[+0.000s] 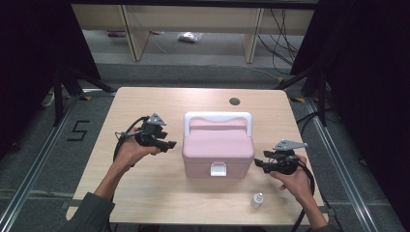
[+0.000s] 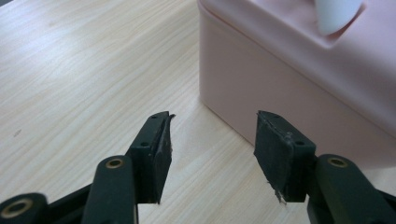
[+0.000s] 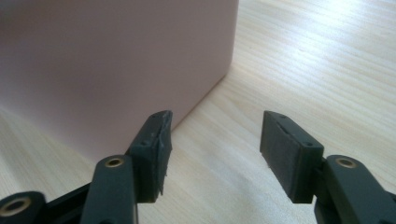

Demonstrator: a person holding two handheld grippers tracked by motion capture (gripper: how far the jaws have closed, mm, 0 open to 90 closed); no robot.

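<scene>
While both grippers are held off the table, nothing is clamped in either. Nearest the person, at about five o'clock on the tabletop, a small white bottle is seen standing upright, just in front of the right hand and apart from it.

The right gripper is held at roughly four o'clock, its jaws pointed toward the right side wall of the box. In the right gripper view its jaws are seen standing apart, with only bare wood between them; the pink wall lies just beyond the tips, and no contact is made.

The left gripper is held at about nine o'clock, near the left wall of the box, raised above the wood. In the left gripper view its jaws are likewise parted and empty, with the box just beyond, untouched.

The box is placed at the centre of the table. It is pink, its lid is closed, a white latch is set on its near face, and its white handle is laid toward twelve o'clock.

Farther off, at about one o'clock, a round cable hole is cut in the tabletop.
</scene>
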